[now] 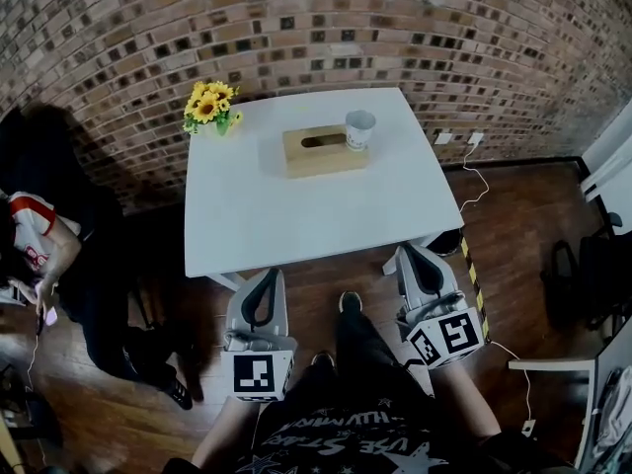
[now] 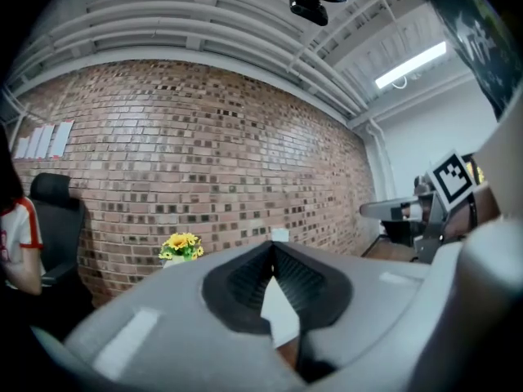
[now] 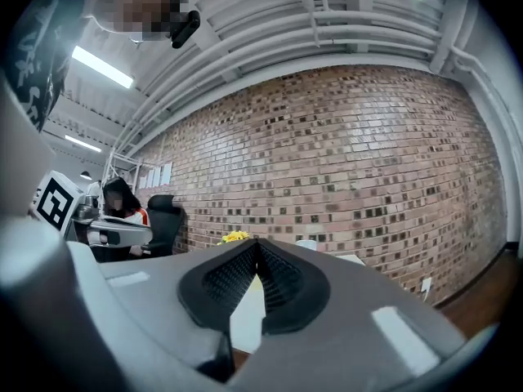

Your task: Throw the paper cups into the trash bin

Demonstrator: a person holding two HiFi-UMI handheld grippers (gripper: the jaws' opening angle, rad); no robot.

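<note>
A white paper cup (image 1: 360,129) stands upright at the far side of the white table (image 1: 296,215), touching the right end of a wooden tissue box (image 1: 321,150). Both grippers hover over the floor in front of the table's near edge, well short of the cup. My left gripper (image 1: 268,274) is shut with nothing in it, its jaws meeting at the tips (image 2: 272,247). My right gripper (image 1: 406,251) is also shut and empty (image 3: 257,243). The cup's rim (image 2: 280,235) peeks just above the left jaws, and the cup (image 3: 306,244) also shows over the right jaws.
A pot of sunflowers (image 1: 209,107) sits on the table's far left corner. A brick wall runs behind. A seated person (image 1: 39,255) is at the left. A dark round object (image 1: 445,242) stands on the floor by the table's right front corner; a white cable (image 1: 478,181) trails nearby.
</note>
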